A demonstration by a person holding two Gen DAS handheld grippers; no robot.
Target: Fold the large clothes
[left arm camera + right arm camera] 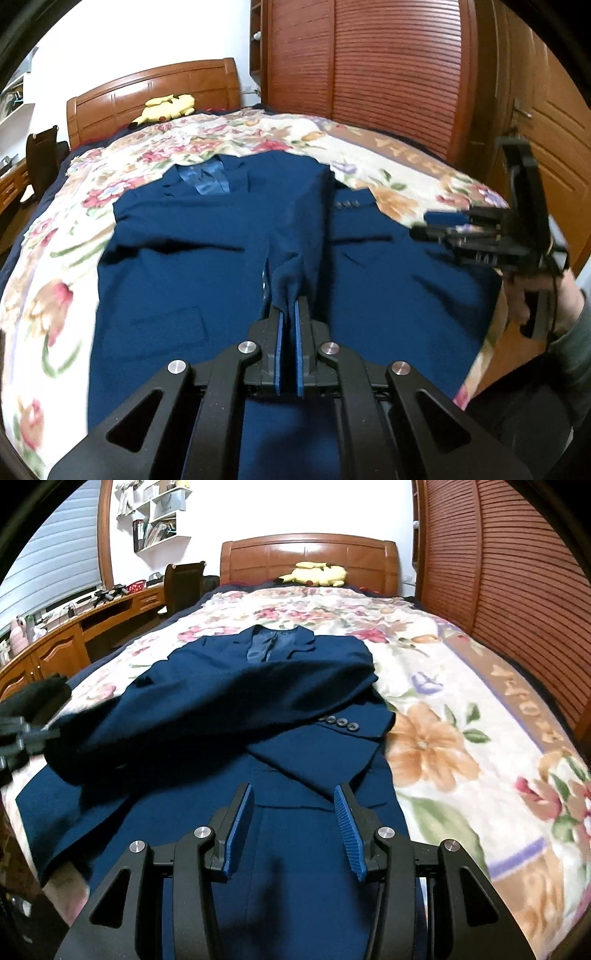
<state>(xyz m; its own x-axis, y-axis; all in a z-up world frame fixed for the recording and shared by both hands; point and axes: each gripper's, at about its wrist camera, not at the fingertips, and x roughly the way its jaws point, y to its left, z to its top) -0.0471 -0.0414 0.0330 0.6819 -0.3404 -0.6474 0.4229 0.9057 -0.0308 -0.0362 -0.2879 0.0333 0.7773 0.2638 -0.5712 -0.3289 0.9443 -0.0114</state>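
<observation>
On the bed, left wrist view first: a navy suit jacket lies spread face up over a floral blanket, collar toward the wooden headboard, satin lining showing at the neck. Left hand-held gripper is clenched on a sleeve of the jacket — blue pads pinch the cuff end, and the sleeve runs from the jaws up across the middle of the jacket toward the shoulder. Cuff buttons of the other sleeve show just right of it. Right hand-held gripper sits at the right edge, blurred, over the blanket beside the jacket's side; a hand with a grey sleeve holds its grip. Yellow plush toy rests by the headboard, slatted wardrobe behind the bed. Right wrist view: same jacket fills the centre, lower hem nearest the camera. Right hand-held gripper is released — jaws stand apart above the jacket front, nothing between the pads. One sleeve is lifted and stretched left toward the left hand-held gripper, blurred at the left edge; the other sleeve lies folded across the chest with four buttons showing. Wooden desk with clutter runs along the left wall, plush toy at the headboard.
</observation>
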